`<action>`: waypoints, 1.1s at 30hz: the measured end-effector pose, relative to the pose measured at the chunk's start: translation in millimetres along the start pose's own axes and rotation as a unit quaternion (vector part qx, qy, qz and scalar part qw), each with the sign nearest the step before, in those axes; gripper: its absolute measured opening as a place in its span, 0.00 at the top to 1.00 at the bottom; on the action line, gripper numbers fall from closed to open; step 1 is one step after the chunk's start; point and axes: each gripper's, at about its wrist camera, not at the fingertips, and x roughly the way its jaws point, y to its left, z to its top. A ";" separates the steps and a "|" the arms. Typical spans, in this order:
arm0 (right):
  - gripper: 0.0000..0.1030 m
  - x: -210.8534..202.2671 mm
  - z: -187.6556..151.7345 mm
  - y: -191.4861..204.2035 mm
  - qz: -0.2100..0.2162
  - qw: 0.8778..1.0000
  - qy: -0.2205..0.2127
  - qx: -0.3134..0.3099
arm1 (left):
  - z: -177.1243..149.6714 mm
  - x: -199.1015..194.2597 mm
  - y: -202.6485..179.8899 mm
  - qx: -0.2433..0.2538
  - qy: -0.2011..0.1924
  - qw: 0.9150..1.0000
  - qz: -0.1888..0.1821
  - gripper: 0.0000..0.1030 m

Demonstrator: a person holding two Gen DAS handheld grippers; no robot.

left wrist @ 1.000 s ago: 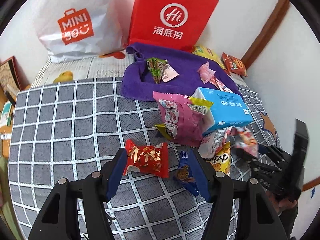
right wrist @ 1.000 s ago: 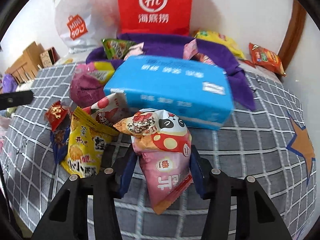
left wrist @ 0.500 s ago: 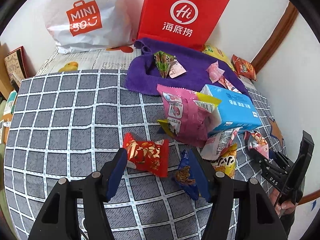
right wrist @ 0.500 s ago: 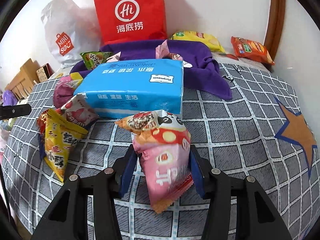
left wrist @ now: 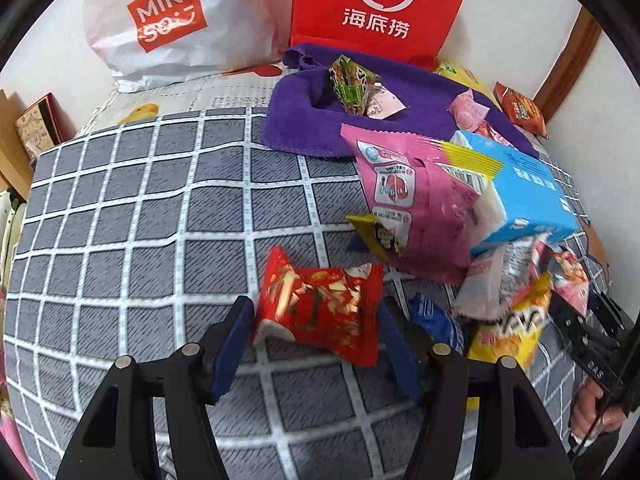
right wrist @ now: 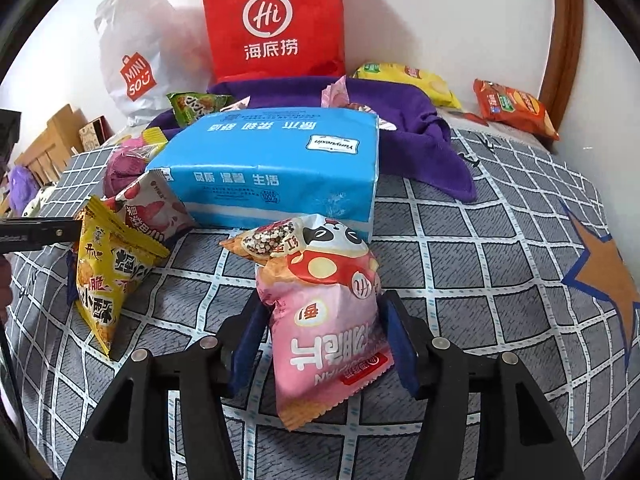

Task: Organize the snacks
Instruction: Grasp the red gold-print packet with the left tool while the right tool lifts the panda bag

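A red and gold snack packet (left wrist: 320, 308) lies on the grey checked bed cover (left wrist: 140, 220). My left gripper (left wrist: 316, 344) is open and straddles it, one blue pad at each end, with no clear squeeze. A pink panda snack bag (right wrist: 328, 320) rests on the cover in front of a blue tissue pack (right wrist: 272, 160). My right gripper (right wrist: 320, 340) has this bag between its fingers; its jaws are opening and a small gap shows at each pad. The left wrist view shows that gripper at the far right (left wrist: 580, 320).
A purple towel (left wrist: 420, 108) at the back holds a green packet (left wrist: 352, 84). Behind it stand a red paper bag (left wrist: 380, 4) and a white plastic bag (left wrist: 168, 20). A big pink bag (left wrist: 416, 208), a yellow packet (right wrist: 108, 280) and a small blue packet (left wrist: 436, 320) crowd the middle.
My left gripper has sunk toward the red packet and now straddles it. My right gripper has set the pink bag down on the cover and widened its jaws.
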 end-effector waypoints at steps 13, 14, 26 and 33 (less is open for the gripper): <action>0.44 4.0 -0.3 -0.8 0.001 1.000 0.010 0.006 | -6.1 0.1 -18.2 0.058 -0.022 0.998 0.016 0.56; 0.44 3.5 -0.4 -1.6 0.004 1.000 0.009 0.007 | -7.3 -2.6 -17.1 0.054 -0.022 0.998 0.012 0.56; 0.50 -42.8 6.3 4.0 0.019 1.000 -0.018 0.016 | -19.5 -52.4 -27.0 0.039 -0.040 0.997 -0.051 0.55; 0.50 -74.3 11.1 14.0 0.007 0.999 -0.033 -0.006 | -13.8 -75.1 -53.4 0.057 -0.054 0.994 -0.081 0.55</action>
